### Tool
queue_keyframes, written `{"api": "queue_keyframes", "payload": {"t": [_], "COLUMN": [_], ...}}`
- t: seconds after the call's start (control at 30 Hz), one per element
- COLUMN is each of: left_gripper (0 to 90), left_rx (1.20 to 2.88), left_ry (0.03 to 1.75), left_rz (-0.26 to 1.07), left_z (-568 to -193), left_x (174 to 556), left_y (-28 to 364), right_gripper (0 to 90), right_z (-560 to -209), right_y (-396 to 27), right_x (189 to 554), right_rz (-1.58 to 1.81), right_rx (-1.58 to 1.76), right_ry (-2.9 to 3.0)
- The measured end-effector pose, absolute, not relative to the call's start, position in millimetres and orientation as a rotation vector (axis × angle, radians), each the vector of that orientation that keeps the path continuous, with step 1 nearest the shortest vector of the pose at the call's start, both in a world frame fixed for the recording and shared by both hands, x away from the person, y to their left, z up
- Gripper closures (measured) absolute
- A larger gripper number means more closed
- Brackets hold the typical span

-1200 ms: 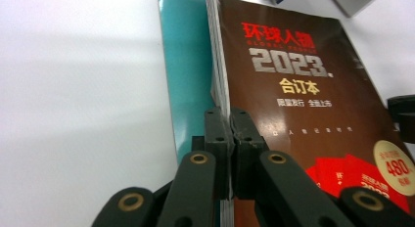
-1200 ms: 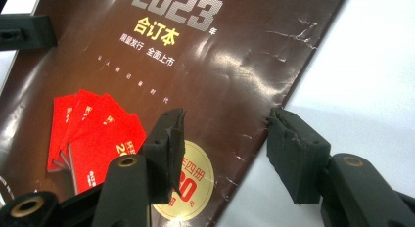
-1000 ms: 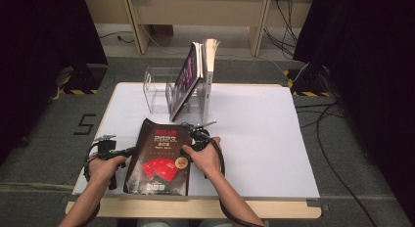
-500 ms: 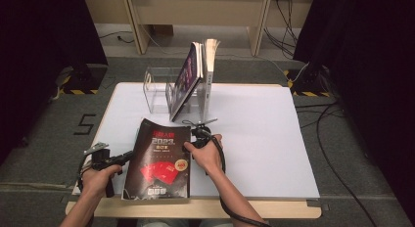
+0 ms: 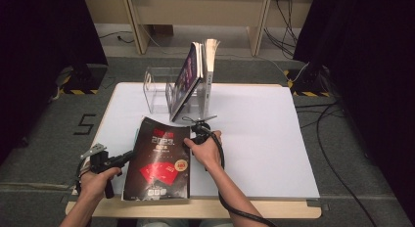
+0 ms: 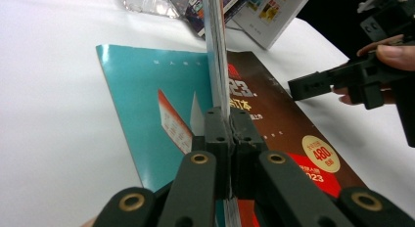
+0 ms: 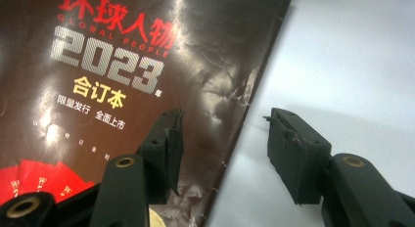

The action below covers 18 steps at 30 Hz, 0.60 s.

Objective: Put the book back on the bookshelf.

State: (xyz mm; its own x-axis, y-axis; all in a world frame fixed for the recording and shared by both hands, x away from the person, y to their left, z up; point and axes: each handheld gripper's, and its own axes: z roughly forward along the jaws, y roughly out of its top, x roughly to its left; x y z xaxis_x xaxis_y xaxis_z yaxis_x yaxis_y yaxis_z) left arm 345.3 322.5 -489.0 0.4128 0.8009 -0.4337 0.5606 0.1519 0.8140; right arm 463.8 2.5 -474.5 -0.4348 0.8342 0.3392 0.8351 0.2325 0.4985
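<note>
Item: dark magazine (image 5: 159,161), red and gold cover print, lying flat at the near edge of the white table (image 5: 254,134), just in front of a clear acrylic rack (image 5: 159,87) with other magazines (image 5: 188,78) leaning in it. I see my left gripper (image 5: 128,157) at its left edge, jaws clamped on that edge; in the left gripper view the pages (image 6: 218,65) stand edge-on between the pads, with a teal sheet (image 6: 147,100) beside them. My right gripper (image 7: 224,139) sits at the right edge of the cover (image 7: 147,65), jaws apart, one over the cover, the other over bare table.
</note>
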Motion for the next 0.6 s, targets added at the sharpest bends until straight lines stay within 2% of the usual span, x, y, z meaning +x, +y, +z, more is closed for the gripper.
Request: {"api": "queue_keyframes", "payload": {"t": [0.6], "left_gripper": [87.6], "left_rx": [1.572], "left_ry": [1.250], "left_rz": [0.320], "left_z": [-485.7], "left_x": [342.2], "left_y": [318.8], "right_gripper": [47.3], "right_z": [-473.1], "right_y": [5.5], "right_x": [470.0], "right_rz": [-0.978], "right_rx": [-1.677], "right_ry": [-2.494]}}
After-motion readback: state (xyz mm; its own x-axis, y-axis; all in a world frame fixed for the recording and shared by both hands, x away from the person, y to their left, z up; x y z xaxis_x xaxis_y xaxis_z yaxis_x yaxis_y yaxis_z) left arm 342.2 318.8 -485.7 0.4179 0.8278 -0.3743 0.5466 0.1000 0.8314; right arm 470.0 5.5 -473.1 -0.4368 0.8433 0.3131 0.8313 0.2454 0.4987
